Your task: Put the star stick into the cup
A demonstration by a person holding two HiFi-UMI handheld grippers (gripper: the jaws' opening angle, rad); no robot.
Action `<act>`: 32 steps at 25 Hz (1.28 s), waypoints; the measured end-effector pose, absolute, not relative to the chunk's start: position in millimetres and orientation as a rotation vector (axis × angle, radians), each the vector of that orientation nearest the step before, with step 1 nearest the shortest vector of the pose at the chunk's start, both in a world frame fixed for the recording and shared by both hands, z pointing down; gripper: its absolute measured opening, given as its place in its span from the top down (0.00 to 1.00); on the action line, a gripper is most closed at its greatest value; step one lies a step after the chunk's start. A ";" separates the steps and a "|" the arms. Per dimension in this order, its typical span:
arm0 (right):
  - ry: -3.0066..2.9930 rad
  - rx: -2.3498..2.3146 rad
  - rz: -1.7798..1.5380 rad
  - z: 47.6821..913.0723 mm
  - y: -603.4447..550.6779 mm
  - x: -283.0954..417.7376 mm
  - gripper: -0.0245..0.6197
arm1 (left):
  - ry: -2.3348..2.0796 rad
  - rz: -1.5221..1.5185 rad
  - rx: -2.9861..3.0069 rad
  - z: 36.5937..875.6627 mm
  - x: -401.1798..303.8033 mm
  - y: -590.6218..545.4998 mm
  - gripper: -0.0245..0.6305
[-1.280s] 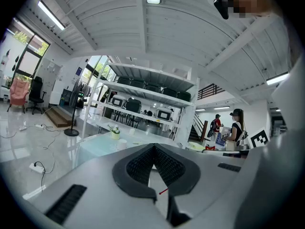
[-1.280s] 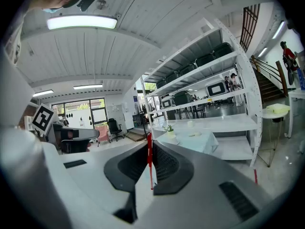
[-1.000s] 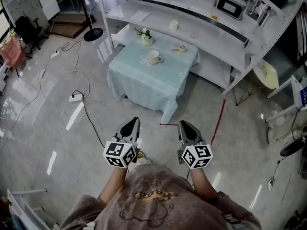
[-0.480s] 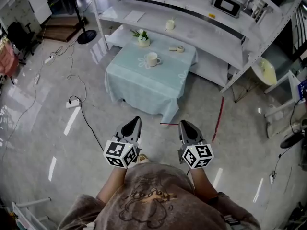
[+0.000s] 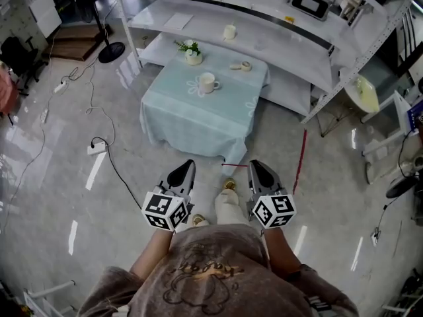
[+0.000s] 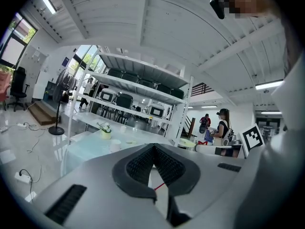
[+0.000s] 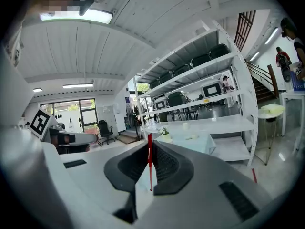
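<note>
Star stick isn't in the cup yet. Your L gripper: jaws together, nothing btwn them. Thin red stick runs level to your R gripper, jaws pinched on it. Cup's on the table, well apart.

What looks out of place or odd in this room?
Nothing is spilled or broken. Only a loose cable and power strip lie across the floor left of the table, in the walking area. The stick sits clamped in the right gripper.
</note>
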State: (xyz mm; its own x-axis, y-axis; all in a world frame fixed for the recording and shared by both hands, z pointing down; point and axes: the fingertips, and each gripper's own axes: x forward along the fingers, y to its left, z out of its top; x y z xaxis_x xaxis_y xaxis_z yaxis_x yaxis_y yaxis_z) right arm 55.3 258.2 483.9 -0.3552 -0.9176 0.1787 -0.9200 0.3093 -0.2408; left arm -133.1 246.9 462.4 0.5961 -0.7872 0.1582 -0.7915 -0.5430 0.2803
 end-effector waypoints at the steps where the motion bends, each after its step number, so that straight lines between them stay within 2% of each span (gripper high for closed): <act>1: -2.535 1.781 0.474 484.3 254.0 55.6 0.93 | -1.279 0.020 2.507 462.9 -132.1 242.4 0.93; 12: -2.560 1.767 0.471 489.6 182.2 65.2 0.93 | -1.307 0.006 2.483 471.7 -123.4 171.3 0.93; 32: -2.681 1.600 0.504 477.7 -13.8 88.4 0.93 | -1.458 -0.008 2.384 465.8 -97.2 -6.5 0.93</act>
